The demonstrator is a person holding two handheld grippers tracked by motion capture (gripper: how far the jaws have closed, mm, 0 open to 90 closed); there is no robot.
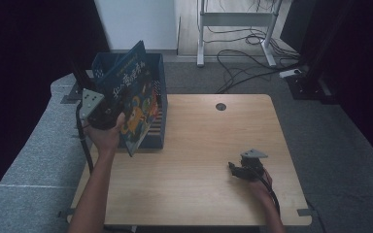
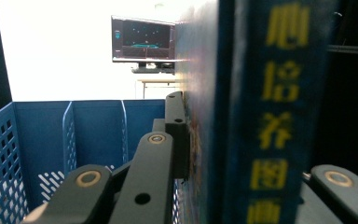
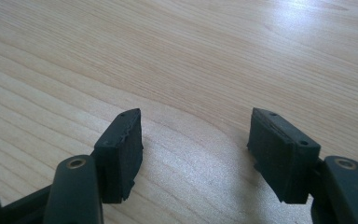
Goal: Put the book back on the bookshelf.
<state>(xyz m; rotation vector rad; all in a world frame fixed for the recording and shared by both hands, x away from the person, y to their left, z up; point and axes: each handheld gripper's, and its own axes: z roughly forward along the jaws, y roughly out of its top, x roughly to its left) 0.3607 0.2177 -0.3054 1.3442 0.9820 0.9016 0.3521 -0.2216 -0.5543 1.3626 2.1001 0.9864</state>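
A blue picture book [image 1: 135, 99] with yellow characters on its cover is tilted over the blue slotted file rack [image 1: 158, 73] at the table's left edge. My left gripper [image 1: 108, 110] is shut on the book's lower left part. In the left gripper view the book's spine [image 2: 279, 116] stands upright between the jaws, with the rack's dividers [image 2: 98, 126] behind. My right gripper [image 1: 234, 170] rests low over the wooden table [image 1: 199, 141] at the front right. Its pads [image 3: 121, 149] stand apart, open, with bare wood [image 3: 191, 56] between them.
A round cable hole [image 1: 220, 106] sits near the table's far edge. Beyond the table are a desk frame [image 1: 233, 22] and loose cables [image 1: 245, 58] on the floor. A monitor [image 2: 142, 39] stands far off behind the rack.
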